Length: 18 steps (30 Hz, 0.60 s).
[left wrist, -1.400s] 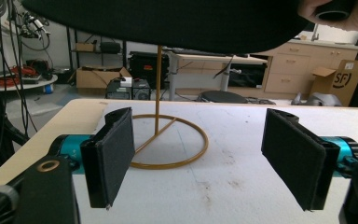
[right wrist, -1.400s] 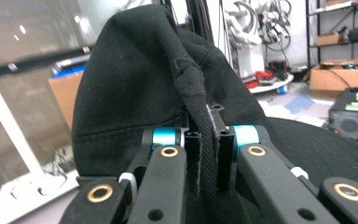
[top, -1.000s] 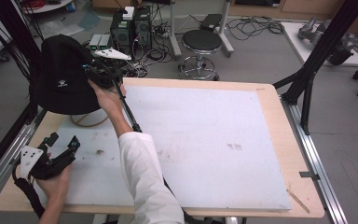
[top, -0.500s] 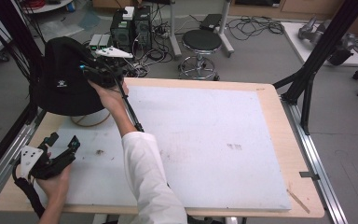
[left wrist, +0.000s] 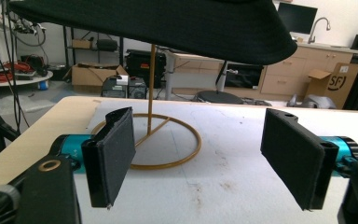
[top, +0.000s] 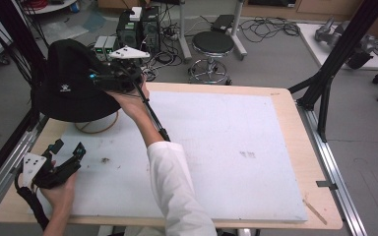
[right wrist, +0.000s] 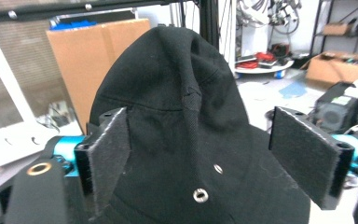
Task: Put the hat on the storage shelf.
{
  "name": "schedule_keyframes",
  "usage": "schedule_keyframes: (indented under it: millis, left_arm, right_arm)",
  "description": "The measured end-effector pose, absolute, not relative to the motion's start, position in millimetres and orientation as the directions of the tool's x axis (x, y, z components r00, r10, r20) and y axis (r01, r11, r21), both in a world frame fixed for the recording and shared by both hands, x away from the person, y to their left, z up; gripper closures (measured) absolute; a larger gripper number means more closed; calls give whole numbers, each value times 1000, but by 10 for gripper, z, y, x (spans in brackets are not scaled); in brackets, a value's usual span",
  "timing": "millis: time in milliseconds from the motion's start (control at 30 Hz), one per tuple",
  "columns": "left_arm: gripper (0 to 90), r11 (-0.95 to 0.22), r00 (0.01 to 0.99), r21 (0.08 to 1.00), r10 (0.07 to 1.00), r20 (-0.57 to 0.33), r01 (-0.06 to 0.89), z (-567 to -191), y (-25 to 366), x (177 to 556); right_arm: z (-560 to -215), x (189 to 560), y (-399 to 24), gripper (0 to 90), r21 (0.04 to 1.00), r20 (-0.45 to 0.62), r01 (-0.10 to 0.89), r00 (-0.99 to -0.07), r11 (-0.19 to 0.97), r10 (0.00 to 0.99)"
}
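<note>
Right gripper (right wrist: 214, 154) at black hat (right wrist: 177, 116), jaws just opened wide, nothing pinched.
Hat sits on gold stand (left wrist: 151, 135); left gripper (left wrist: 200, 154) open, near table (top: 216, 147) edge.

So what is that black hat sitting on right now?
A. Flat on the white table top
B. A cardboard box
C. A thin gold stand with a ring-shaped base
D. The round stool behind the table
C: in the left gripper view the black hat hangs over a thin gold stand whose upright rod rises from a ring base lying on the table, with the brim well clear of the surface.
</note>
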State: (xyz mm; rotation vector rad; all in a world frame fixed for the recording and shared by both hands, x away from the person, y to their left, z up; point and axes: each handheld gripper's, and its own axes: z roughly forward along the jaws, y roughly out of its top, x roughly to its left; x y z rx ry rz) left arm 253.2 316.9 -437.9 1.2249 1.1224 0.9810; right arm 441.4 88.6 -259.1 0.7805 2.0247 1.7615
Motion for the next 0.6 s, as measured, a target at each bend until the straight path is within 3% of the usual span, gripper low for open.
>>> schedule_keyframes:
  millis: [67, 233, 600]
  left_arm:
    - [262, 103, 198, 995, 975, -105, 21, -4376, 3151, 2537]
    - [262, 90, 196, 996, 976, -91, 15, -4369, 3127, 2539]
    - [262, 81, 192, 997, 978, -82, 14, -4348, 3100, 2517]
  right_arm:
    - [-2549, 4363, 834, 123, 981, 62, 160, -791, 108, 608]
    - [-2493, 4205, 659, 103, 977, 14, 145, -779, 159, 627]
    - [-2612, 3763, 30, 104, 985, 1, 121, -713, 123, 701]
